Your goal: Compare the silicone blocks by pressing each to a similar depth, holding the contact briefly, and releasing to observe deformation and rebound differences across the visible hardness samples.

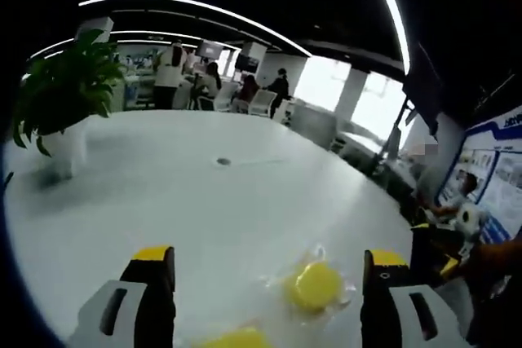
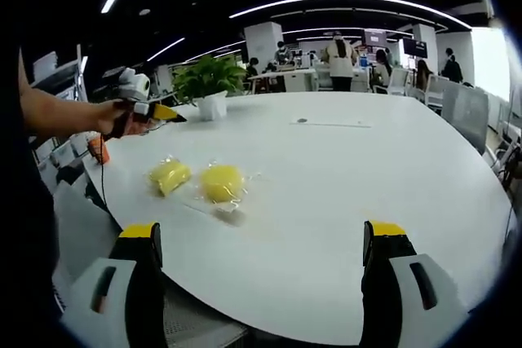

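Left gripper view, left to right: potted plant near the far left edge of the white table, with wide bare tabletop between it and the jaws. Left gripper with jaws spread wide, nothing between the pads. Second yellow block cut off at the bottom edge between the jaws, shape hard to make out. Round yellow silicone block in clear wrap just inside the right jaw, apparently not touching it. Table's right edge curving away close beside that jaw.

Right gripper view, left to right: person's forearm reaching in from the left, hand wrapped around the other gripper above the table's left edge, its jaw gap too small to judge. Both wrapped blocks side by side near that edge, well ahead of the jaws. Right gripper wide open and empty, held back at the table's near rim. Broad open tabletop to the right.
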The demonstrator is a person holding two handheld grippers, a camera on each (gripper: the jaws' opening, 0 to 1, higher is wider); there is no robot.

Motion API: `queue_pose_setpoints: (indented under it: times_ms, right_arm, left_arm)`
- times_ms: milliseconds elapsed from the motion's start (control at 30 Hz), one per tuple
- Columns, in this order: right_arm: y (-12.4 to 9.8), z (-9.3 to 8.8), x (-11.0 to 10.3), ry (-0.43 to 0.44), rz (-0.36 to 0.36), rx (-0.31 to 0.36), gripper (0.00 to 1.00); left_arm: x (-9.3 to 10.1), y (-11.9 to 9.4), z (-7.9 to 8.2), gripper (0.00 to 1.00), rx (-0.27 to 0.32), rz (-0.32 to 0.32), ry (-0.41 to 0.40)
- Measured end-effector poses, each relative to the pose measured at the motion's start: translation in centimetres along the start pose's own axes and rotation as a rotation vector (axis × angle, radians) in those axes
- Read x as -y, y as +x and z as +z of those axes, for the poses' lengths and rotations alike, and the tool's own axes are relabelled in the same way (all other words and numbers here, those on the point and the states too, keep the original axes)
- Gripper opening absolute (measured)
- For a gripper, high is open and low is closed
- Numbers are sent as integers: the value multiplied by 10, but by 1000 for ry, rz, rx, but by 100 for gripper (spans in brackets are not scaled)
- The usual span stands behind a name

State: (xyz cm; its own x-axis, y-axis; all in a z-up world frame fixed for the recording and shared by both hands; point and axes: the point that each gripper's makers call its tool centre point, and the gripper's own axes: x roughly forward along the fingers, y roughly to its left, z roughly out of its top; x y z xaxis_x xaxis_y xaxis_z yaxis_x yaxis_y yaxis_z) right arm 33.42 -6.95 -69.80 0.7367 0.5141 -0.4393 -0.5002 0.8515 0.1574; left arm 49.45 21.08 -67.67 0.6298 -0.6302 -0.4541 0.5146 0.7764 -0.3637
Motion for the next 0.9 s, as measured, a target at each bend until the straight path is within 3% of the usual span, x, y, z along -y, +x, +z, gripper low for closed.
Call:
queue_pose_setpoints:
  times_ms: [167, 333, 500, 600, 667, 733, 833, 900]
  right_arm:
    - [0, -5, -1, 15, -3, -5, 96]
    - [0, -10, -2, 24, -4, -14, 96]
    - [1, -9, -1, 24, -6, -16, 96]
    - [3, -8, -2, 25, -5, -15, 96]
    - [4, -8, -2, 24, -5, -17, 96]
    - [4, -8, -2, 24, -4, -17, 96]
    - [5, -9, -3, 27, -2, -19, 96]
    - [5, -9, -4, 26, -1, -22, 96]
  left_arm:
    - [-8, 12, -7, 95, -3, -5, -145]
    - [-12, 22, -16, 93, -10, -5, -207]
    - [-11, 34, -31, 90, -48, -17, -255]
    - [-11, 42, -47, 87, -103, -8, -245]
    - [-11, 46, -51, 86, -107, -5, -244]
    - [-11, 48, -51, 80, -106, -10, -254]
    - [-10, 52, -53, 61, -92, -28, -339]
    - [-11, 55, -57, 56, -104, -33, -394]
